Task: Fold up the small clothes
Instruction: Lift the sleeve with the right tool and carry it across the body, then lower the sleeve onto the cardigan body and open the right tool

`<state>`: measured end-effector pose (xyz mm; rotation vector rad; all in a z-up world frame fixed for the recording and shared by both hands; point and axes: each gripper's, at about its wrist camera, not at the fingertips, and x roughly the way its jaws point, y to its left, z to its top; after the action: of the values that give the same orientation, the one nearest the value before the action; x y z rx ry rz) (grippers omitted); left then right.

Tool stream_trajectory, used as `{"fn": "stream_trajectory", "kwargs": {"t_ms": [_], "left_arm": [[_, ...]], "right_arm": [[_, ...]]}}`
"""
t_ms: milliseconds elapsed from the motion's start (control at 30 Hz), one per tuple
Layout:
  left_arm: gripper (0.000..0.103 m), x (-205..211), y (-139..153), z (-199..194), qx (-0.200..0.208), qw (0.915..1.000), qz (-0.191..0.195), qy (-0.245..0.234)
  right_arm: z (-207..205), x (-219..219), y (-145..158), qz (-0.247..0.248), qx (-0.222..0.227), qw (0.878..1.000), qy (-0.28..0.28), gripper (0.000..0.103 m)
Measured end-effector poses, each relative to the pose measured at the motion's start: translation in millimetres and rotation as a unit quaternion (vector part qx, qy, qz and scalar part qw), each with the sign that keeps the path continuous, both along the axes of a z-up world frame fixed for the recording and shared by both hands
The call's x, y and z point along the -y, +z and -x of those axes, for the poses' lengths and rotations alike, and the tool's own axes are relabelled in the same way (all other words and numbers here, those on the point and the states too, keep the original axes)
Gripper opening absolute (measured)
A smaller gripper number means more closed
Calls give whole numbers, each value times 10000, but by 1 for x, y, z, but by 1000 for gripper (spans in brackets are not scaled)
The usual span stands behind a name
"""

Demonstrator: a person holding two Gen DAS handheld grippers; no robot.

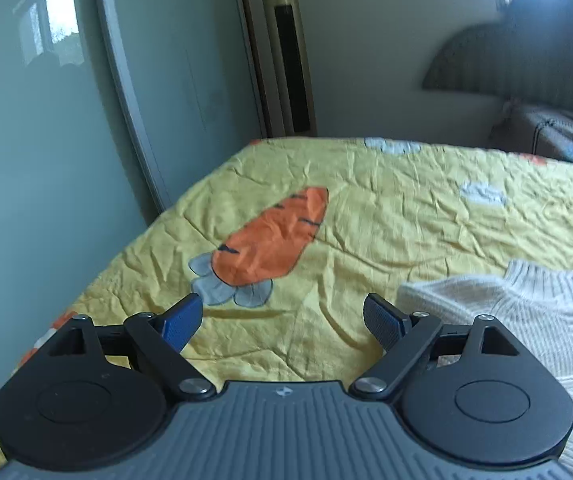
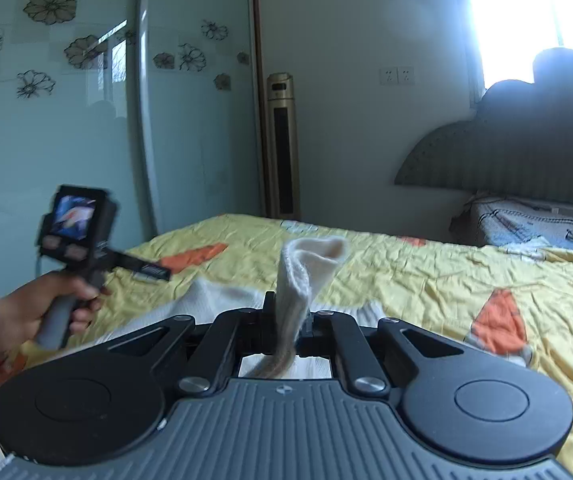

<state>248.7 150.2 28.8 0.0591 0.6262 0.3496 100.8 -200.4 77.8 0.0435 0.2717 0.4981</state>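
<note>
Yellow bedspread [image 2: 426, 280] — sweater [image 2: 306, 276] fold pinched between right gripper [image 2: 291, 322] fingers.

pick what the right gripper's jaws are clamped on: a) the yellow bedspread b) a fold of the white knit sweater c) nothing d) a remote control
b: the right gripper has its jaws shut on a fold of the white knit sweater, which stands up between them above the yellow bedspread.

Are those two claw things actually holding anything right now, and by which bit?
The right gripper pinches the white knit sweater by a lifted fold near its edge. The left gripper is open and holds nothing.
</note>
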Motion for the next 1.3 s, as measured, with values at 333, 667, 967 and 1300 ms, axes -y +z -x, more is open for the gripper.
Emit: {"fn": "stream_trajectory", "kwargs": {"t_ms": [333, 667, 967, 1300], "left_arm": [[92, 12, -4, 33, 98, 9995, 6, -285], [92, 50, -14, 76, -10, 9960, -264, -858], [92, 77, -9, 109, 146, 9933, -303, -1103], [92, 79, -16, 119, -78, 9928, -345, -1142]], "right_arm": [[5, 16, -12, -16, 297, 9994, -150, 11], [-8, 101, -118, -1662, -2257, 9566, -792, 29], [4, 87, -101, -1253, -1645, 9759, -701, 11], [-10, 107, -110, -1338, -2261, 9579, -1157, 21]]}}
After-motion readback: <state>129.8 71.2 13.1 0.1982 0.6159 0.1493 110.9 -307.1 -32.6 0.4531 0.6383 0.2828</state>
